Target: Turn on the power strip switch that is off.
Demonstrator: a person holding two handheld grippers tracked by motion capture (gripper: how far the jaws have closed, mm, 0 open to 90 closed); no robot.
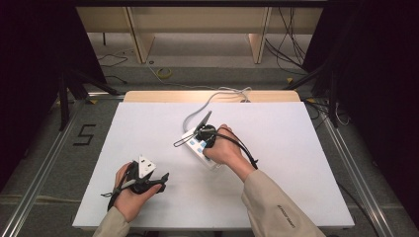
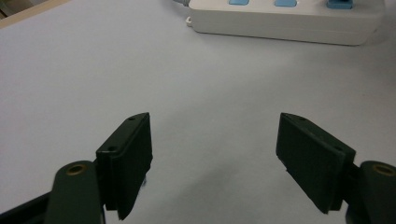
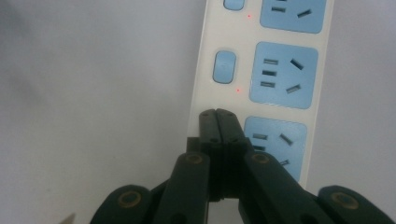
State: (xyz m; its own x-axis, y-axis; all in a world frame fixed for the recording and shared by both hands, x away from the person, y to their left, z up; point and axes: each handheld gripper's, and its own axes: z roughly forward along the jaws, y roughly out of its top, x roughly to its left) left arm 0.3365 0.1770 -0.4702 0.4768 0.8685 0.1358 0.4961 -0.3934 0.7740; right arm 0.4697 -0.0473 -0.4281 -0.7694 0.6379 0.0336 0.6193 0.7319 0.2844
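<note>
White table (image 1: 148, 128) fills mid-frame in our high view. Near us, lower left, left gripper (image 1: 141, 178) rests on it, jaws wide, empty. Farther, center frame, right gripper (image 3: 217, 113), jaws fully together, holding nothing, tips over the power strip (image 3: 261, 70); its view gives us blue sockets, switch buttons.

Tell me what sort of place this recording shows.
Probably a lab recording station: a white-topped table on grey carpet, a black number 5 marked on the floor, loose cables and dark screens at the sides.
</note>
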